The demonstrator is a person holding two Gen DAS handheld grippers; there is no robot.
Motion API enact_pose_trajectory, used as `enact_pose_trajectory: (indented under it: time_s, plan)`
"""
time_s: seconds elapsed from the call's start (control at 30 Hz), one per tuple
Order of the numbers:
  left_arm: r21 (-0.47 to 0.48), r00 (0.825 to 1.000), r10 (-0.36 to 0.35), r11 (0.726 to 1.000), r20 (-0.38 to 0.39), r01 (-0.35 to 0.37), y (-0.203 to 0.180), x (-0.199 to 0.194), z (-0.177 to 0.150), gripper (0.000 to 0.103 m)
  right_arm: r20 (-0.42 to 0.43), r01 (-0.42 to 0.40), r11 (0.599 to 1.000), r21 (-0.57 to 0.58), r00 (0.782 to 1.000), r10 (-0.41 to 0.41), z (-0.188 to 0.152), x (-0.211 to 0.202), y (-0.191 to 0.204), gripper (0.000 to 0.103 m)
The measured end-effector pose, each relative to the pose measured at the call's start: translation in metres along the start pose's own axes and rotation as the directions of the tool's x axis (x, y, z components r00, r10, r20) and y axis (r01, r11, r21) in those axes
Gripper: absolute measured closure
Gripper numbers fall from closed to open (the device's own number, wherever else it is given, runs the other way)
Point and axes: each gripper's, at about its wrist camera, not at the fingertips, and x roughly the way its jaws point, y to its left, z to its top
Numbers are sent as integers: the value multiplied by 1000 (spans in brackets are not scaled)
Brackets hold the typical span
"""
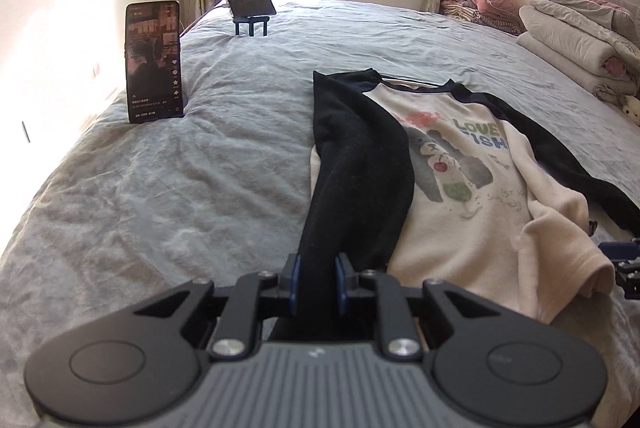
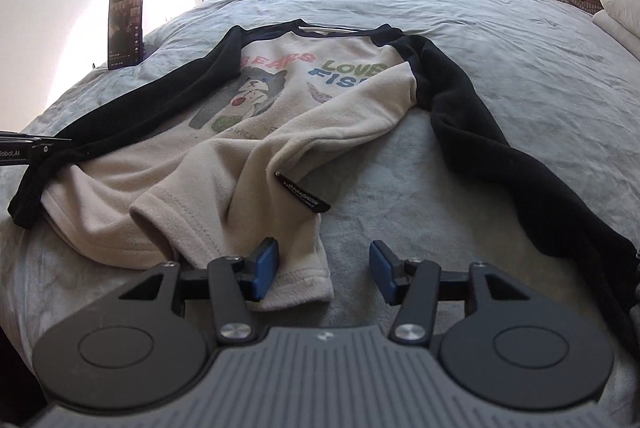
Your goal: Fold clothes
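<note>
A cream shirt point(image 1: 460, 187) point(image 2: 256, 131) with black sleeves and a bear print lies face up on the bed. My left gripper point(image 1: 318, 278) is shut on the end of the left black sleeve point(image 1: 356, 163), which runs straight back to the shoulder. In the right wrist view that same sleeve point(image 2: 132, 107) stretches to the left edge, where part of the left gripper point(image 2: 24, 149) shows. My right gripper point(image 2: 324, 272) is open just above the bunched cream hem corner point(image 2: 296, 268), its left pad over the fabric. The right black sleeve point(image 2: 500, 155) trails toward the near right.
The grey bed cover point(image 1: 180, 187) spreads widely to the left. A phone point(image 1: 154, 61) stands upright near the left edge, and another device point(image 1: 250, 5) sits on a small stand at the far end. Folded bedding point(image 1: 572, 39) is stacked at the right.
</note>
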Motion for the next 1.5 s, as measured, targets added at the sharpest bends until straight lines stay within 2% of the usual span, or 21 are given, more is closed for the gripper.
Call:
enact_pose_trajectory:
  time_s: [0.07, 0.1, 0.37, 0.43, 0.5, 0.57, 0.6, 0.63, 0.7, 0.77, 0.83, 0.87, 0.9, 0.93, 1.1, 1.27, 1.37, 1.43, 1.47, 1.5]
  plan:
    - [-36, 1000, -11, 999, -2, 11, 8, -2, 2, 86, 2, -1, 1000, 3, 1000, 1, -1, 0, -1, 49]
    - [-56, 1000, -12, 998, -1, 12, 13, -3, 3, 91, 2, -2, 1000, 4, 1000, 2, -2, 0, -1, 49]
    - [-96, 995, 101, 990, -14, -102, 46, 2, 1, 98, 4, -3, 1000, -28, 1000, 4, -8, -1, 4, 49]
    - [-127, 995, 101, 987, -22, -103, 54, 3, 1, 97, 3, -3, 999, -43, 1000, 3, -9, -1, 7, 55]
    - [-169, 996, 87, 981, -35, -91, 63, 3, 1, 95, -1, -17, 998, -55, 1000, 17, -10, -2, 9, 77]
    - [-195, 999, 26, 980, -42, -34, 64, 1, 0, 80, -2, -12, 998, -63, 1000, 12, -9, -3, 12, 85]
    - [-216, 999, -26, 976, -37, 17, 64, -3, -1, 61, 0, -2, 998, -66, 1000, 2, -9, -4, 14, 87]
    - [-222, 998, -59, 974, -30, 51, 63, -6, -2, 48, 4, 5, 998, -63, 1000, -5, -8, -6, 14, 88]
    - [-219, 992, -122, 969, -25, 114, 58, -10, -4, 45, 13, 17, 999, -45, 1000, -17, -8, -11, 12, 90]
    - [-193, 986, -158, 970, -50, 146, 50, -10, -7, 44, 30, 34, 999, -31, 999, -33, -7, -18, 9, 90]
    - [-149, 984, -161, 977, -75, 149, 41, -8, -12, 49, 47, 48, 999, -7, 998, -48, -8, -28, 3, 90]
    - [-127, 985, -152, 982, -81, 141, 37, -8, -14, 56, 55, 54, 999, 6, 997, -55, -8, -33, -1, 90]
    - [-104, 986, -142, 986, -87, 133, 33, -7, -17, 80, 62, 61, 998, 16, 996, -61, -8, -38, -4, 90]
    - [-81, 987, -132, 989, -92, 124, 29, -7, -19, 91, 66, 69, 997, 24, 995, -70, -9, -42, -7, 90]
    - [-139, 989, -150, 979, 0, 148, 38, -25, -17, 97, 55, 110, 991, 74, 992, -114, -14, -60, -27, 91]
    - [-157, 996, -63, 985, 61, 72, 54, -37, -8, 98, 22, 132, 986, 102, 991, -135, -22, -60, -41, 91]
    - [-155, 994, 57, 987, 88, -43, 69, -36, 2, 98, 5, 131, 984, 116, 991, -133, -27, -55, -44, 91]
    - [-145, 977, 176, 977, 116, -159, 78, -32, 9, 98, -2, 136, 984, 112, 991, -136, -28, -52, -43, 91]
    - [-144, 960, 246, 963, 134, -227, 83, -29, 13, 98, -5, 138, 984, 109, 990, -138, -29, -50, -43, 91]
    - [-153, 948, 288, 952, 137, -267, 90, -25, 16, 98, -8, 140, 985, 104, 990, -140, -29, -49, -42, 91]
